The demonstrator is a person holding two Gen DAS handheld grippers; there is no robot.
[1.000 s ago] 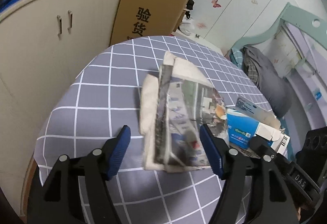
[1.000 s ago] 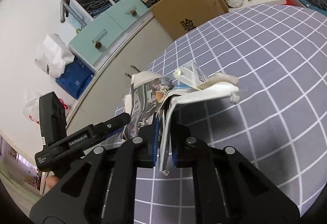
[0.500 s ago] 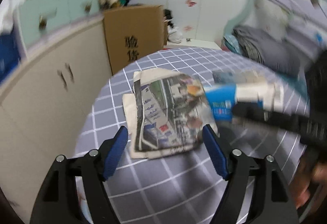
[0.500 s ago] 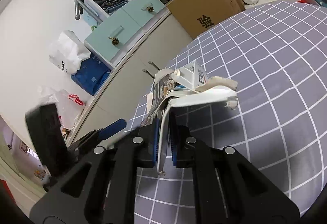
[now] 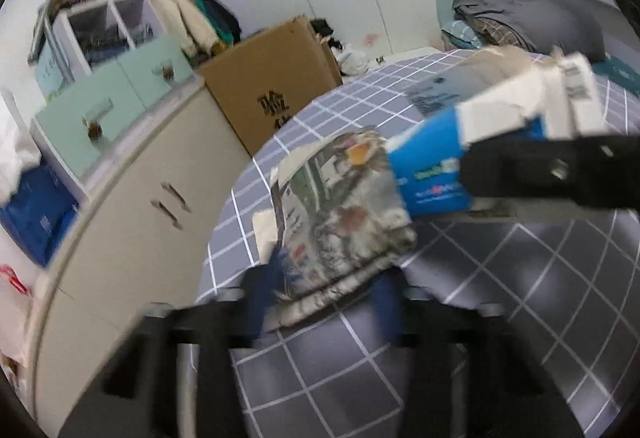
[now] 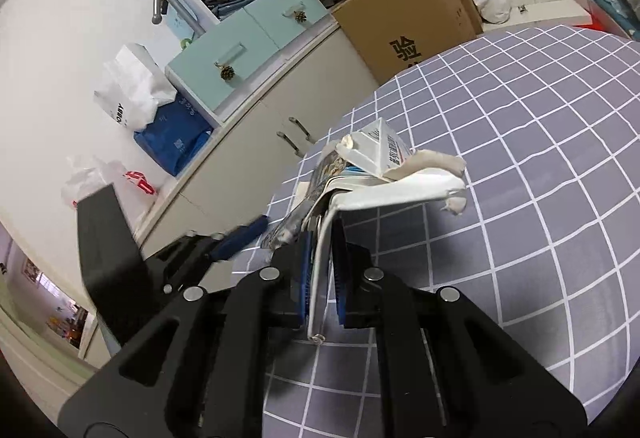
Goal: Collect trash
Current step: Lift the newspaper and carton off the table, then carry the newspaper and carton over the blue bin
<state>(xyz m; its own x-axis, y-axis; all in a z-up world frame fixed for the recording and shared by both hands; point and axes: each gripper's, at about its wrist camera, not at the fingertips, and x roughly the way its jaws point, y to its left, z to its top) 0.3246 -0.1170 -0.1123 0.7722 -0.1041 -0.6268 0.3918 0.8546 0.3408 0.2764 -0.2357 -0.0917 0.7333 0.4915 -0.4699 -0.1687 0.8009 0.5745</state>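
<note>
At the bottom of the right wrist view my right fingers (image 6: 323, 274) pinch the flattened carton (image 6: 384, 174) by one thin flap, so the torn box hangs out past them at frame centre and could slip or tear free if I swing it. In the blurred left wrist view my left fingers (image 5: 324, 302) sit on either side of the folded newspaper (image 5: 340, 214) at lower centre; I cannot tell if they have closed on it. Both hands point forward over the checked worktop (image 6: 540, 166). A cardboard box (image 6: 412, 22) stands beyond, at upper centre.
</note>
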